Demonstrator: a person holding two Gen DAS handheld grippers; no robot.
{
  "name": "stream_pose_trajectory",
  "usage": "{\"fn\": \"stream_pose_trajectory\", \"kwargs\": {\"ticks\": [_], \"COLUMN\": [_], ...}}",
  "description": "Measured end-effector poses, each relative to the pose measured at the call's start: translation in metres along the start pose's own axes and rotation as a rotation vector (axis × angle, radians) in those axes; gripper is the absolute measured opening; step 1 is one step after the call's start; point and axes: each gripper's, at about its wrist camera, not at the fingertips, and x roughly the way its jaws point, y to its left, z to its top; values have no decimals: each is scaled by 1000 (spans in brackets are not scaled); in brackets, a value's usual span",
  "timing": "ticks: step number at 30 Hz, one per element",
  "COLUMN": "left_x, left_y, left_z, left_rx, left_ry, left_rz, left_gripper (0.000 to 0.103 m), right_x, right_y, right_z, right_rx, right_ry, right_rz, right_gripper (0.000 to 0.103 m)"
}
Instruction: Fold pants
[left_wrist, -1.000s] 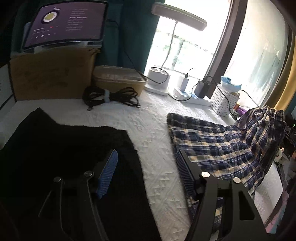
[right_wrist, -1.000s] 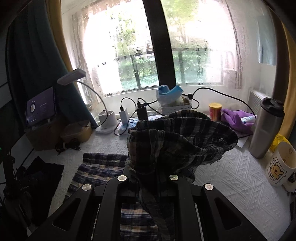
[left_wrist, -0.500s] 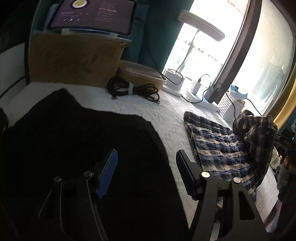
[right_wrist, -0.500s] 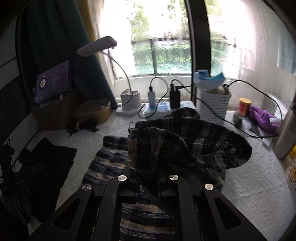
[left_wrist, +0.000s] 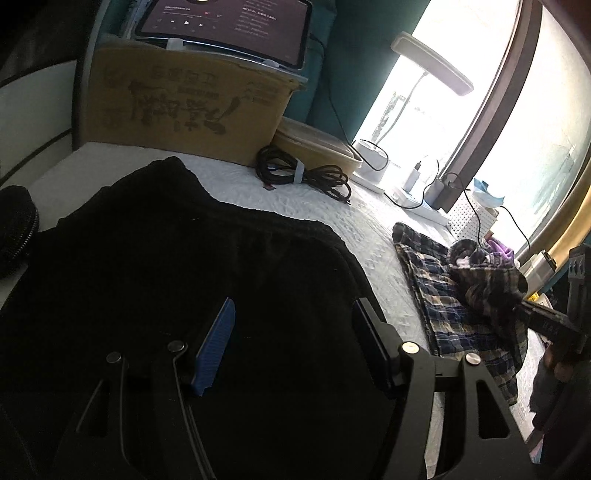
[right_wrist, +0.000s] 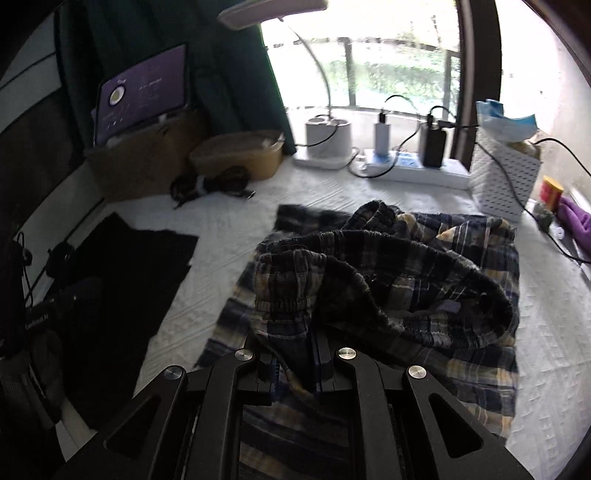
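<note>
Plaid pants (right_wrist: 388, 280) pinched — right fingers (right_wrist: 321, 354) closed.

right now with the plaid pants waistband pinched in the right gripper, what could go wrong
The right gripper pinches only a thin bit of the plaid pants at the waistband, so the fabric may slip out. The waistband is bunched, so the fold could land crooked. The left gripper hangs open over the black garment and might snag it.

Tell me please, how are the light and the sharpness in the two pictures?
Left wrist view: the window is blown out white, so the black garment shows almost no detail. Right wrist view: softer backlight, with slight motion blur on the plaid pants and the coiled cable. Both views bend straight lines, as fisheye lenses do.
</note>
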Motion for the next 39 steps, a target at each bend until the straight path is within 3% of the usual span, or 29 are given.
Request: {"fn": "stream_pose_trajectory", "kwargs": {"ticks": [20, 21, 23, 24, 29, 39], "left_x": [-18, -18, -18, -18, -17, 0], "left_y": [-33, -35, -40, -43, -63, -125], "left_z": [-6, -5, -4, -4, -1, -4], "left_rx": [67, 70, 77, 83, 119, 218], "left_ry": [5, 7, 8, 10, 13, 50], "left_rz": [33, 38, 46, 51, 70, 62], "left_gripper": [65, 65, 65, 65, 65, 65], "right_x": [18, 14, 7, 1, -20, -60], "right_y": [20, 19, 19, 19, 14, -60], "right_z": [-19, -19, -19, -20, -21, -40], "right_rx": [-60, -63, -64, -65, -82, 42], "right_ry": [59, 51, 31, 15, -26, -104], "right_rz": [75, 88, 110, 124, 147, 129], "right_gripper": [16, 24, 56, 82, 84, 84]}}
